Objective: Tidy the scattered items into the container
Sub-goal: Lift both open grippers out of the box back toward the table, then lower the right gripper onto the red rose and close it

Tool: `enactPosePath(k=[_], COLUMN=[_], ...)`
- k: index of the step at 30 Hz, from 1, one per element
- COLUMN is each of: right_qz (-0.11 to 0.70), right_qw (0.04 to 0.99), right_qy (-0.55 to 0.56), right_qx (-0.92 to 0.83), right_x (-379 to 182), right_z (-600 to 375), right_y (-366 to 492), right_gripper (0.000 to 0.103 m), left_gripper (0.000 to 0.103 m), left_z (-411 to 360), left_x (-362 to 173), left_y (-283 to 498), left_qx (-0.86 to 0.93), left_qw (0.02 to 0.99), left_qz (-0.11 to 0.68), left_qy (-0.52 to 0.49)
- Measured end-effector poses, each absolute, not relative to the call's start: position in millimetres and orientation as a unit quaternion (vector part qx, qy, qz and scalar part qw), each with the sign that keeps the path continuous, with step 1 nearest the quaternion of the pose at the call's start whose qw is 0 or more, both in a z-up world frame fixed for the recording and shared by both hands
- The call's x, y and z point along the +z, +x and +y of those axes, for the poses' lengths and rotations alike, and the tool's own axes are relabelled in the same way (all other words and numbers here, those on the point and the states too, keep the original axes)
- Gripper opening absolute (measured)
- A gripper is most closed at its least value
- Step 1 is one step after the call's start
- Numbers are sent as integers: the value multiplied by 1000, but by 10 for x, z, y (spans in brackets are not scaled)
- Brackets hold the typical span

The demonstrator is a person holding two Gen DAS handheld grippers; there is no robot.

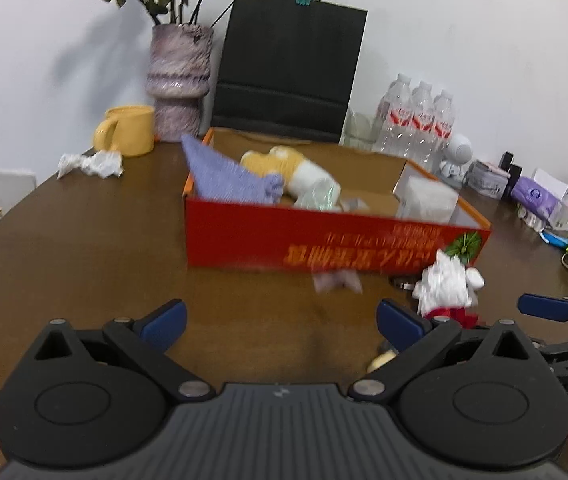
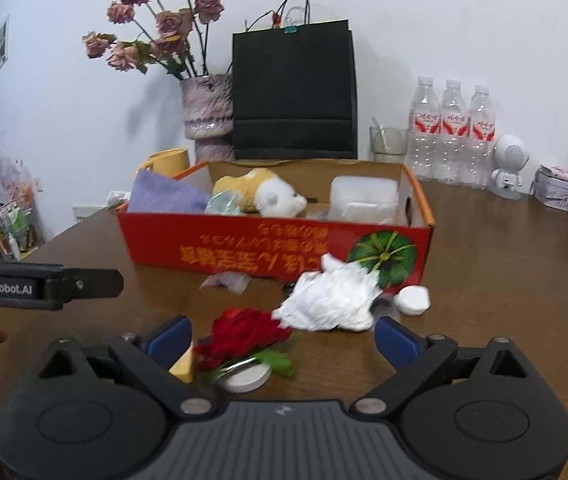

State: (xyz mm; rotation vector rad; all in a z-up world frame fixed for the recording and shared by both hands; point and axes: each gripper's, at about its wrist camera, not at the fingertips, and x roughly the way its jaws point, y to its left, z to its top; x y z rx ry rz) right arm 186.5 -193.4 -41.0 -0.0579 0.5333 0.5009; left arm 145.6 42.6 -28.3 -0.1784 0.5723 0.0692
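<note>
Fingers (image 2: 170, 338) spread wide around crinkly white-wrapped red rose (image 2: 244, 332).

Red cardboard box (image 2: 276, 248) sits at my twelve o'clock, open top, upside-down orange print on near wall. Inside: lilac knit cloth (image 2: 164, 196) draped over box's left end, yellow-white plush (image 2: 264, 194) at middle, white packet (image 2: 364, 198) at right end. Outside box, on table: red rose with white wrap (image 2: 284, 320) lying flat, touching box's near wall at one o'clock; white cap (image 2: 412, 300) beside wrap; small crumpled wrapper (image 2: 224, 280) at eleven o'clock.
</note>
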Motion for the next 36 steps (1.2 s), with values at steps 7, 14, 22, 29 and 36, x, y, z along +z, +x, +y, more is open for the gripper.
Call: enactPosePath(k=[7,14,22,29,36], right_qz=[259,266,287,287,290], right_qw=[935,935,928,928,927], right_qy=[-27,-26,-18,-12,-9], right_qx=[240,234,236,237,238], right_x=[-443,-477,-546,-542,-553], right_z=[-1782,-1722,-1689,-1730,-1760], right_y=[1858,1858,1935,1907,1908], right_gripper=[84,80,54,28,16], left_gripper=[101,99,99,99,99], left_z=[455,377,413,445,433], left_x=[-370,-423,-451,-461,-468], left_y=[1324,1276,1258,1274,1283], left_qx=[57,58,69,77,78], left_qw=[950,948,946,945,944], left_qz=[289,299,306,307,309], left_qy=[-100,-90,-84,-83,-82])
